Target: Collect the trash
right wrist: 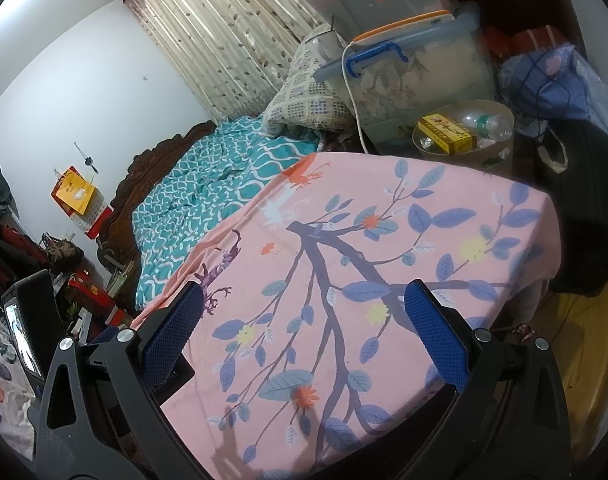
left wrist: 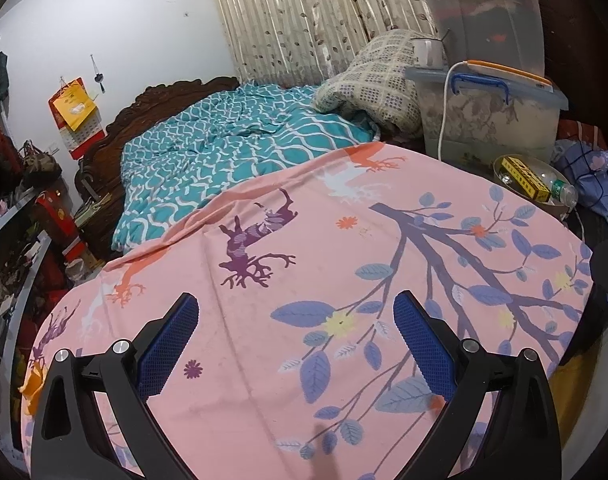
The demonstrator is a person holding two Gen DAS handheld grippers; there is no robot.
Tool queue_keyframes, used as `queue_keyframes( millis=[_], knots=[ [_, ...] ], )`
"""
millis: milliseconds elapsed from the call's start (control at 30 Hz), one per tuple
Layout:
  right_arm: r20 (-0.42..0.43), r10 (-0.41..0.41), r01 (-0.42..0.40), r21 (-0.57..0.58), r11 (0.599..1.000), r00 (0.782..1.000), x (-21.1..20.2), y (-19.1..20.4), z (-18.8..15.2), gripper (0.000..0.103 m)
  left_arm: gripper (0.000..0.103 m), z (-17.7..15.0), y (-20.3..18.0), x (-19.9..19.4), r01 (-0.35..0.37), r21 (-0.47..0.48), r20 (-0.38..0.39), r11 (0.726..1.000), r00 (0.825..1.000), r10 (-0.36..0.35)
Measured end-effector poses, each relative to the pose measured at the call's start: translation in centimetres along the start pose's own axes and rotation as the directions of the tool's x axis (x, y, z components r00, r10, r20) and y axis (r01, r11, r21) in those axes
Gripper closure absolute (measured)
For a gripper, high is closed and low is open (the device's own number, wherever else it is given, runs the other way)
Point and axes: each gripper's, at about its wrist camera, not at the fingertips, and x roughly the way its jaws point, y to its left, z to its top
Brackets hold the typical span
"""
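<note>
Both grippers, left gripper [left wrist: 296, 344] and right gripper [right wrist: 304, 332], are hovering released, holding nothing; the trash bin [right wrist: 499, 152] with its yellow box [right wrist: 447, 132] and bottle [right wrist: 489, 124] is lying ahead-right, nearer the right.

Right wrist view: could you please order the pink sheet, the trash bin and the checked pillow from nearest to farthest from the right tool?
1. Pink sheet, directly beneath the right tool.
2. Trash bin, ahead to the right.
3. Checked pillow, farther back, by the curtain.

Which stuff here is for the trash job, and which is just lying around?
For the job:
- bin
- yellow box in it
- plastic bottle in it

Just lying around:
- pink sheet
- teal blanket
- checked pillow
- storage tubs
- mug
</note>
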Motion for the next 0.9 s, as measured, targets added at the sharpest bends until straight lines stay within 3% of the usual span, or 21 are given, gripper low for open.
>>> queue_keyframes(
  millis=[500, 900],
  knots=[
    [0.037, -0.037, 0.036, 0.045, 0.998, 0.999, -2.1, -3.0, 0.9, 0.004, 0.009, 0.4, -3.6, -0.4, 0.087, 0.056, -0.013, 0.995, 0.996, -0.087],
    [0.048, -0.031, 0.027, 0.066, 0.997, 0.998, -3.1, -4.7, 1.3, 0.003, 0.009, 0.6, -5.8, -1.3, 0.086, 0.096, -0.004, 0.992, 0.996, -0.086]
  ],
)
